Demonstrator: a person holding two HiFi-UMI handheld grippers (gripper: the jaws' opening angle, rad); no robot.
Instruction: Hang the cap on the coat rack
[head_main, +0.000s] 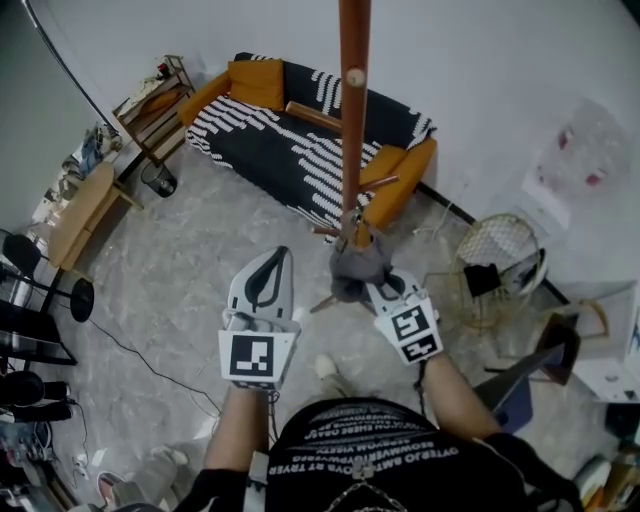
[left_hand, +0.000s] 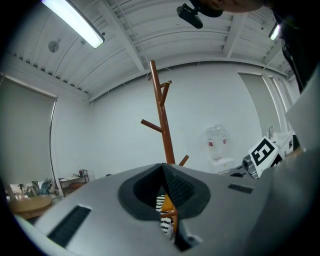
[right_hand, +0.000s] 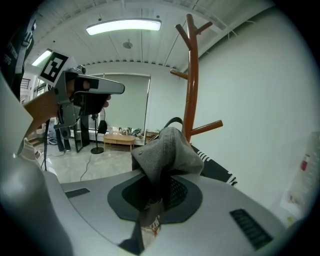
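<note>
Jaws of the right gripper (right_hand: 159, 192) are nearly closed, pinching a fold of the grey cap (right_hand: 167, 147). The cap bunches up past their tips, close to the rack (right_hand: 191, 75) pole and just beside its low peg (right_hand: 207, 127); whether it touches either I cannot tell. Those of the left gripper (left_hand: 167, 200) are together and empty, off to the side. Likely best now: keep the pinch firm, steer the cap's hollow over the peg tip, and let go only once the peg carries it.
</note>
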